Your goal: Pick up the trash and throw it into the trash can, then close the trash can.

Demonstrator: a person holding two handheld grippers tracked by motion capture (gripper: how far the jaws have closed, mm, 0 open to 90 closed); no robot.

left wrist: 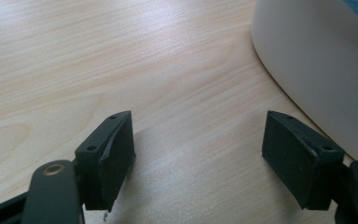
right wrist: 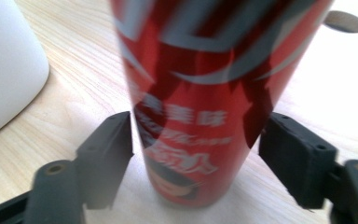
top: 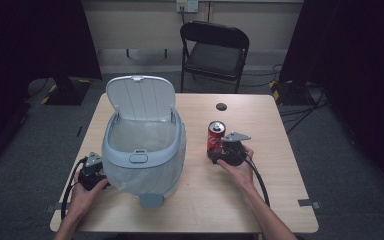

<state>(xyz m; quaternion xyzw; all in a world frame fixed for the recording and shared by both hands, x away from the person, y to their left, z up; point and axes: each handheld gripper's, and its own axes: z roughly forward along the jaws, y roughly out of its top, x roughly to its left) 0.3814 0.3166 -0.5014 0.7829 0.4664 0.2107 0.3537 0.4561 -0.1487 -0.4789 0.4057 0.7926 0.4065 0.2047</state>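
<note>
A red soda can stands upright on the wooden table, right of a pale blue-grey bin whose lid is tipped open. My right gripper is open around the can's lower part. In the right gripper view the can sits between the jaws, with a thin gap showing on each side. My left gripper rests by the bin's near left side. It is open over bare table with nothing between its jaws, and the bin wall curves past on the right.
The bin has a plastic liner inside and a foot pedal facing the near edge. A dark round cable hole lies in the table beyond the can. A black folding chair stands behind the table. Bare tabletop stretches right of the can.
</note>
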